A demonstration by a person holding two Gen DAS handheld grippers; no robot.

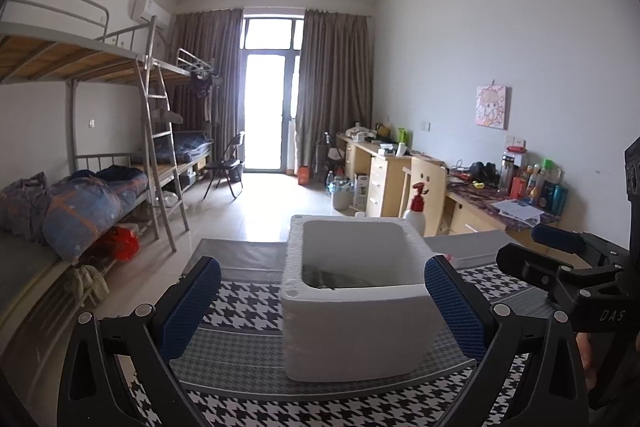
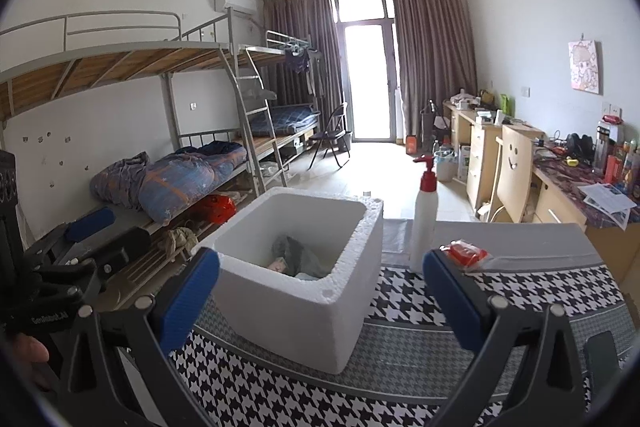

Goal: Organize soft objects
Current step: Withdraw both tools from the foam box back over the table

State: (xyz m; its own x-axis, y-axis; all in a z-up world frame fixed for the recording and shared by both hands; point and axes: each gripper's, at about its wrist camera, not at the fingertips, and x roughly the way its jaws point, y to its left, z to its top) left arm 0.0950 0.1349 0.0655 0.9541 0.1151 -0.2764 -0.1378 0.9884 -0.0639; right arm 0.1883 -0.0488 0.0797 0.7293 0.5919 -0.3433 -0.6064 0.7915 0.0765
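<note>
Blue-padded fingers (image 1: pixel 192 307) of the left gripper (image 1: pixel 324 307) nearest the lens, spread wide at 9 and 3 o'clock, gripping nothing. Between them, filling the gap but not clearly pressed by either pad: white foam box (image 1: pixel 352 327), standing upright on the houndstooth cloth (image 1: pixel 240 307). Right pad just beside the box's right wall (touching or not, cannot tell). Dark fabric barely visible low inside the box from this view.

From the right wrist view: right gripper (image 2: pixel 320 299) likewise fully splayed, pads at 9 and 3 o'clock, empty. Foam box (image 2: pixel 288 307) at centre, a little toward 10 o'clock, one corner turned to the lens, left pad overlapping its near-left rim in the picture. Inside the box: soft items (image 2: pixel 296 255), a grey-green crumpled cloth on top of something pale pink and something light blue (hard to make out more). White pump bottle with red top (image 2: pixel 425 215) upright at 1 o'clock, just beyond the box. Red packet (image 2: pixel 464 253) lying on the grey strip of the cloth at 2 o'clock, just past the right pad's tip.

Other gripper's black frame seen at each view's edge: at 3 o'clock in the left view, 9 o'clock in the right. Bunk beds (image 2: pixel 160 147) along the wall at 10 o'clock, well apart from the box.
</note>
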